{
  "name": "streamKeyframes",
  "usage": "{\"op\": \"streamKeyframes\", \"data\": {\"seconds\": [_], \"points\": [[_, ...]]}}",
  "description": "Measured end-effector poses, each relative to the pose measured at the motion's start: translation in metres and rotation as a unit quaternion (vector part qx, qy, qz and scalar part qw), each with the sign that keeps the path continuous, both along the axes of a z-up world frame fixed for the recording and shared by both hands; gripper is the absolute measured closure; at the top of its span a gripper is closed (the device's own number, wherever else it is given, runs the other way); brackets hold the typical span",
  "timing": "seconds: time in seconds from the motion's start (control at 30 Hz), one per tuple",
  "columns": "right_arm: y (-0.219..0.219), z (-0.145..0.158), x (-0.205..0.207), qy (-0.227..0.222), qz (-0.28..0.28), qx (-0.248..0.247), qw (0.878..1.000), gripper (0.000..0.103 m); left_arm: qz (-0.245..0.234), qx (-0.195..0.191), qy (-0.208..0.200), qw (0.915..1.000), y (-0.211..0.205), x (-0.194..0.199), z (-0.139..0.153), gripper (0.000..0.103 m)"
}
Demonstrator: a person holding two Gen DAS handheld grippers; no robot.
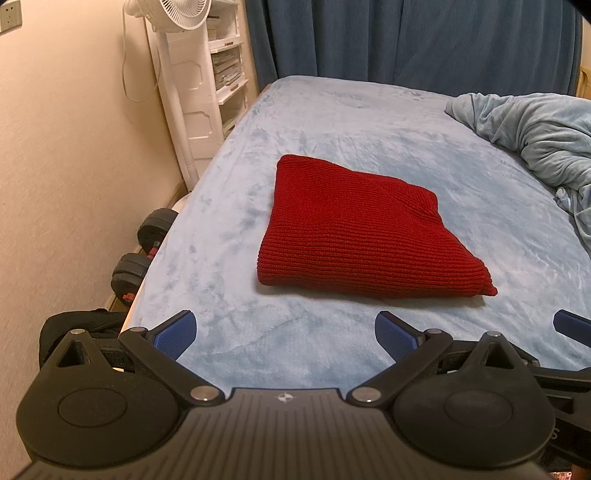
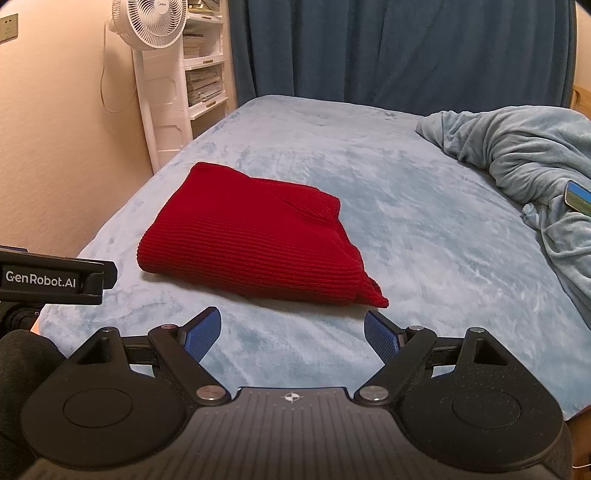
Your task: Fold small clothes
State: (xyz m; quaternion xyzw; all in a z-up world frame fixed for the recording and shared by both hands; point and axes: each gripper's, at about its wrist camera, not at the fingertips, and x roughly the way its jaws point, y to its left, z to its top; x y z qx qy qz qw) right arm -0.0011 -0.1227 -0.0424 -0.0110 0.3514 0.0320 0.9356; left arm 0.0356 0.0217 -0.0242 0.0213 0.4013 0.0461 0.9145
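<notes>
The red knit garment [image 1: 364, 230] lies folded into a compact, roughly square packet on the light blue bed sheet [image 1: 332, 122], about the middle of the bed w/ its thick folded edge turned toward the cameras. In the left wrist view it sits at 12 o'clock from the left gripper [image 1: 285, 334], near but apart from it; in the right wrist view the same garment [image 2: 255, 236] is at approx. 11 o'clock from the right gripper [image 2: 292, 334]. Both grippers are spread wide, blue pads far from each other, and nothing is between them; only the sheet shows in the gap. They hang above the near edge of the bed and touch nothing. A crumpled blue blanket [image 1: 535, 140] is at 2 o'clock, well apart from the garment. A white fan [image 2: 147, 26] stands at 11 o'clock beside a white shelf [image 2: 203, 74], in front of a dark blue curtain [image 2: 388, 48]. Black dumbbells [image 1: 147, 243] lie on the floor at 9 o'clock, just beside the bed.
</notes>
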Motion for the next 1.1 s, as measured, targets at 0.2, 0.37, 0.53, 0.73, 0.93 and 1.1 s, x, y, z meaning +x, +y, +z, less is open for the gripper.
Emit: {"op": "streamKeyframes", "data": {"seconds": [0.2, 0.37, 0.53, 0.73, 0.93, 1.1], "points": [[-0.0006, 0.0016, -0.0006, -0.003, 0.002, 0.002, 1.0, 0.017, -0.001, 0.003, 0.001, 1.0, 0.0002, 0.0, 0.0001, 0.0], [-0.0009, 0.0029, -0.0002, -0.006, 0.004, 0.001, 1.0, 0.017, -0.001, 0.005, 0.002, 1.0, 0.0013, 0.0003, -0.0001, 0.0], [-0.001, 0.0026, -0.0007, -0.007, 0.006, 0.002, 1.0, 0.017, -0.001, 0.002, 0.006, 1.0, 0.0019, -0.0004, -0.002, 0.0], [-0.0004, 0.0038, -0.0022, -0.008, 0.009, 0.002, 1.0, 0.017, -0.002, 0.001, 0.007, 1.0, 0.0021, -0.0007, -0.0028, 0.0], [-0.0002, 0.0038, -0.0024, -0.008, 0.01, 0.002, 1.0, 0.017, -0.001, 0.002, 0.007, 1.0, 0.0023, -0.0009, -0.003, 0.0], [-0.0005, 0.0038, -0.0025, -0.007, 0.01, 0.002, 1.0, 0.017, -0.001, 0.001, 0.007, 1.0, 0.0008, -0.0009, -0.0026, 0.0]]}}
